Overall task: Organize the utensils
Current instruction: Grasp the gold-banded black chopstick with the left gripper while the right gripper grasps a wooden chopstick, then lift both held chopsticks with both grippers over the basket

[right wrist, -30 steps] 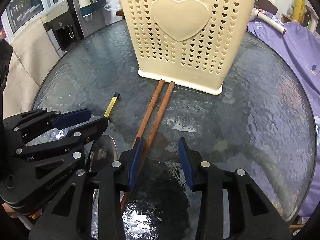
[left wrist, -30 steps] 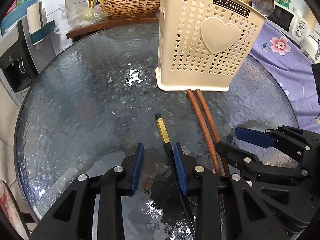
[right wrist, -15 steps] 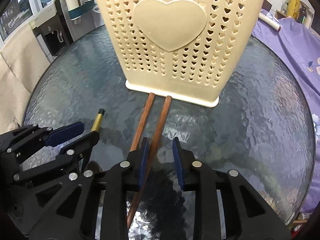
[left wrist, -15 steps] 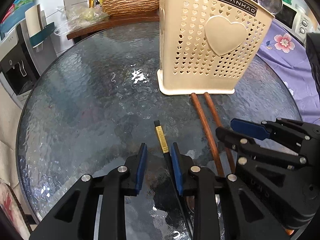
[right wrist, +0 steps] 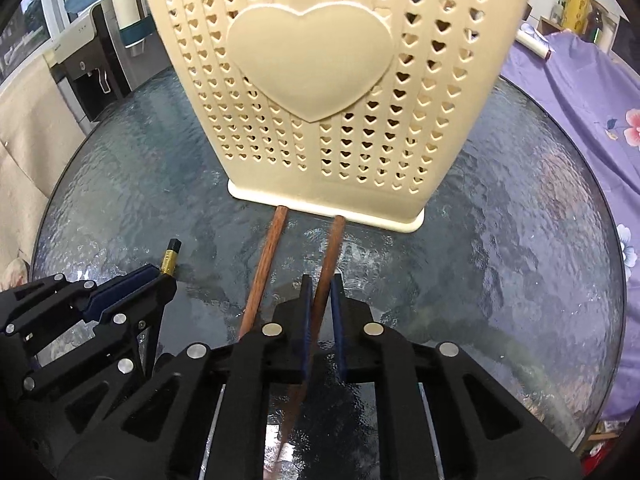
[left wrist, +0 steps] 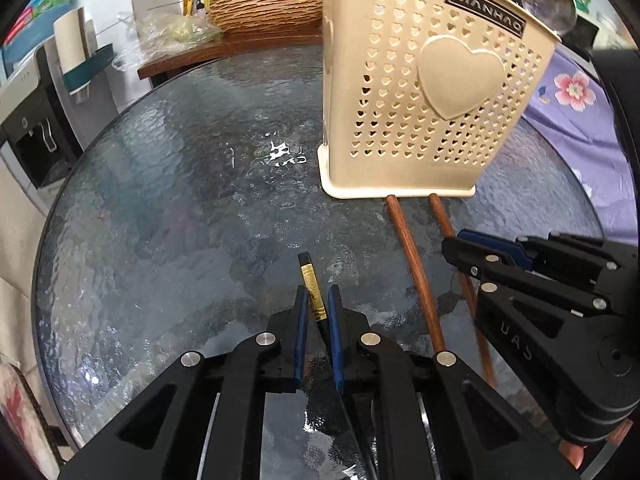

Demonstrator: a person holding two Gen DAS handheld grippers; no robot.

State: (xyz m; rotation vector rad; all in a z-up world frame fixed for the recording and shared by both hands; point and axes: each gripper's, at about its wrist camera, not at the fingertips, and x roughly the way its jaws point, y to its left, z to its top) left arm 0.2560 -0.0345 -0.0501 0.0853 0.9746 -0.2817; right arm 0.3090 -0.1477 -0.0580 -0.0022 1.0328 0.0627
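Note:
In the left wrist view my left gripper [left wrist: 318,296] is closing its blue pads on the black-and-gold utensil handle [left wrist: 310,280], which lies on the glass table [left wrist: 160,220]; the pads press both its sides. Its far end is hidden under the gripper. Two brown wooden chopsticks lie with their ends against the cream heart-pattern basket [right wrist: 312,80]. My right gripper [right wrist: 320,284] is closing on the right chopstick [right wrist: 335,240], pads tight on it. The left chopstick [right wrist: 268,256] lies free just left of those pads. Each gripper shows in the other's view, beside its neighbour.
The cream basket [left wrist: 432,92] stands upright at the table's far side. Behind are a wooden shelf with a woven bowl [left wrist: 268,12] and a water dispenser [left wrist: 32,120]. Purple flowered cloth [right wrist: 580,100] lies to the right.
Both grippers' jaws have narrowed from wide apart to tight, the left onto the black-and-gold handle, the right onto the right chopstick. The right gripper has shifted closer to the basket.

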